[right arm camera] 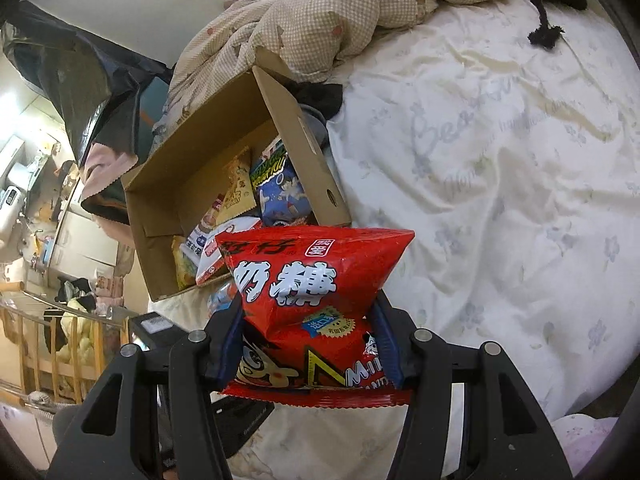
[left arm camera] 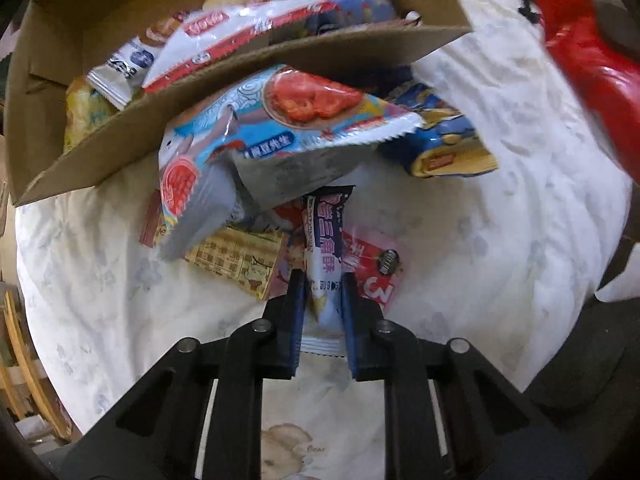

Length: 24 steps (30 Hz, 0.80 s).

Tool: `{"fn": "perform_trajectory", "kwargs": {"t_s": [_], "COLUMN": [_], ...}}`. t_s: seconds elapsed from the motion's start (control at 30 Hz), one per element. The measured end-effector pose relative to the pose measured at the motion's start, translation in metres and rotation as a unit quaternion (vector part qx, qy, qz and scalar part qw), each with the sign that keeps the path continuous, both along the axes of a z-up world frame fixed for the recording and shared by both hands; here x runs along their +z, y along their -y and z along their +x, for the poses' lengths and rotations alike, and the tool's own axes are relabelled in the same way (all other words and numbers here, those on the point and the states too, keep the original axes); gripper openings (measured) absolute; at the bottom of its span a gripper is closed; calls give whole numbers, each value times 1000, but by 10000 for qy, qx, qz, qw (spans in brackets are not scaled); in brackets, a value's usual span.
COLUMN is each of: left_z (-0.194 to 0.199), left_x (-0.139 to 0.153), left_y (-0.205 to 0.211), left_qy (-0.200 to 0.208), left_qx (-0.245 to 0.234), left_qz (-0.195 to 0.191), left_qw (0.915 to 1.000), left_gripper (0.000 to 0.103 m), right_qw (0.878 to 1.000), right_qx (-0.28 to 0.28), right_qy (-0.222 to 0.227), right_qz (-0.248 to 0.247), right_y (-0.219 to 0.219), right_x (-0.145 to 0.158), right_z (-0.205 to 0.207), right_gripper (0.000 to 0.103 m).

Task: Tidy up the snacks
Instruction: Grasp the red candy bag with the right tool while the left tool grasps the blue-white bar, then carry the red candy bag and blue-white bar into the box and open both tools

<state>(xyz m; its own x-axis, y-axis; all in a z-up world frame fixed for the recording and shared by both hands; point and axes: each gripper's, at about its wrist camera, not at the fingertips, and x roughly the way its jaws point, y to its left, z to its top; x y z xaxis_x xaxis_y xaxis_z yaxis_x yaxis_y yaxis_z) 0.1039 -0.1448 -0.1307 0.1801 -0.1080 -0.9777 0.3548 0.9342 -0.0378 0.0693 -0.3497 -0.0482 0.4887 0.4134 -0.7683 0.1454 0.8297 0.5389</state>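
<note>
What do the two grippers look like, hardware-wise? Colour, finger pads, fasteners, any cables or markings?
Both look alike. The left gripper and right gripper have matte black linkage arms with cut-out slots and round silver pivot pins. Their fingers carry blue pads, ribbed at the base edge on the left. No cables, labels or sleeves show in either view.

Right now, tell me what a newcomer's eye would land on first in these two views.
The glossy red candy bag dominates the right wrist view, pinched in the right gripper above the bed. Behind it, an open brown cardboard box sits on the white floral bedsheet, stuffed with colourful packets. In the left wrist view, the left gripper clamps a slim white-and-purple snack packet over a loose pile by the box.
</note>
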Motion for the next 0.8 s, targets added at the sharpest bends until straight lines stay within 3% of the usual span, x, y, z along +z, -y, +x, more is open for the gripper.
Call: {"fn": "perform_trajectory", "kwargs": {"t_s": [0.2,0.5,0.57,0.63,0.7,0.8], "left_z": [-22,-55,-52,-45,-37,-33], "left_x": [12,-3,-4,0,4,-1], "left_y": [-38,-94,-99,-105,-110,-108], "left_qy": [-152,-612,-607,-443,-280,-415], "left_qx": [257,761,897,1092,1105,1024], "left_qz": [-246,17,44,147,107,127], "left_qw": [9993,9952,9941,9929,9934,9938], "left_gripper": [14,17,23,44,47,47], "right_qw": [9999,9996,9996,9997,9997,9997], "right_qx": [45,203,236,246,245,226], "right_qy": [4,24,11,-15,-49,-85], "right_qz": [156,213,163,95,43,3], "right_y": [-2,-15,-17,-19,-20,-19], "right_x": [3,6,5,3,2,0], "right_z": [-4,-7,-7,-6,-6,-6], "right_gripper": [58,58,58,58,58,58]}}
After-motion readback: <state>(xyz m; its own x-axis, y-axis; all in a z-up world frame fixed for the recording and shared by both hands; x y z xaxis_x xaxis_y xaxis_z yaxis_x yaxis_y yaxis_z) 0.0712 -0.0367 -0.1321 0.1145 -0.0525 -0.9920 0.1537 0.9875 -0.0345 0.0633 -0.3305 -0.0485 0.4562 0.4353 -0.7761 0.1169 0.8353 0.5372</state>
